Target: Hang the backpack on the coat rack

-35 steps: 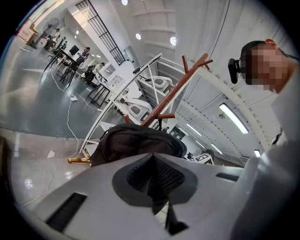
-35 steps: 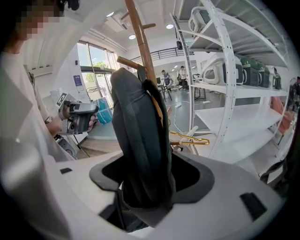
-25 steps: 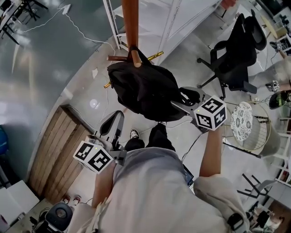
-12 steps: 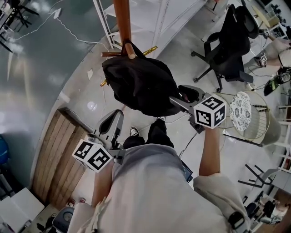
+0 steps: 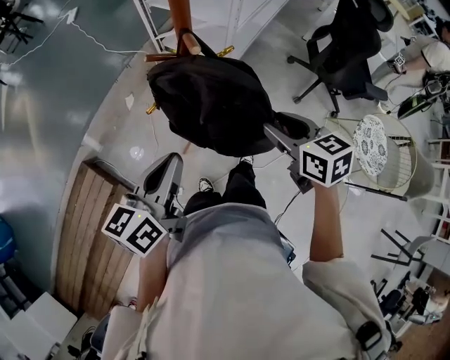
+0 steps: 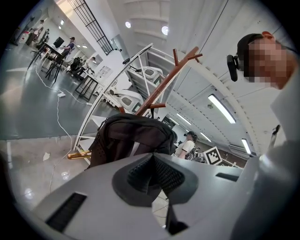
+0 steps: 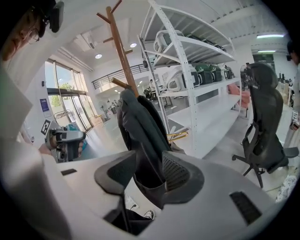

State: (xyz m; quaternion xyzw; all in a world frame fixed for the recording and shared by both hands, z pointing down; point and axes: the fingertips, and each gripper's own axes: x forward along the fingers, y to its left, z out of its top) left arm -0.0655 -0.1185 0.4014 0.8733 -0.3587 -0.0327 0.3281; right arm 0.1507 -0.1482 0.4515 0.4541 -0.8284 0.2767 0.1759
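The black backpack [image 5: 211,105] hangs by its top loop from a peg of the brown wooden coat rack [image 5: 181,14]. My right gripper [image 5: 275,130] is at the bag's lower right corner. In the right gripper view that part of the backpack [image 7: 140,126] lies between the jaws, which have just been closing, and both pads touch the fabric at my right gripper [image 7: 149,171]. My left gripper [image 5: 160,176] hangs below the bag, apart from it. Its pads meet with nothing between them at my left gripper [image 6: 152,176], and the backpack [image 6: 131,136] and coat rack [image 6: 164,79] stand beyond.
White metal shelving [image 5: 232,21] stands right behind the rack. A black office chair [image 5: 351,49] is to the right, with a wire basket stool [image 5: 383,158] nearer me. A wooden board [image 5: 91,225] lies on the floor at left. My shoe [image 5: 205,185] is under the bag.
The backpack and rack have slid up and left in the head view. The right gripper has followed the bag's lower corner. The left gripper has drifted slightly left.
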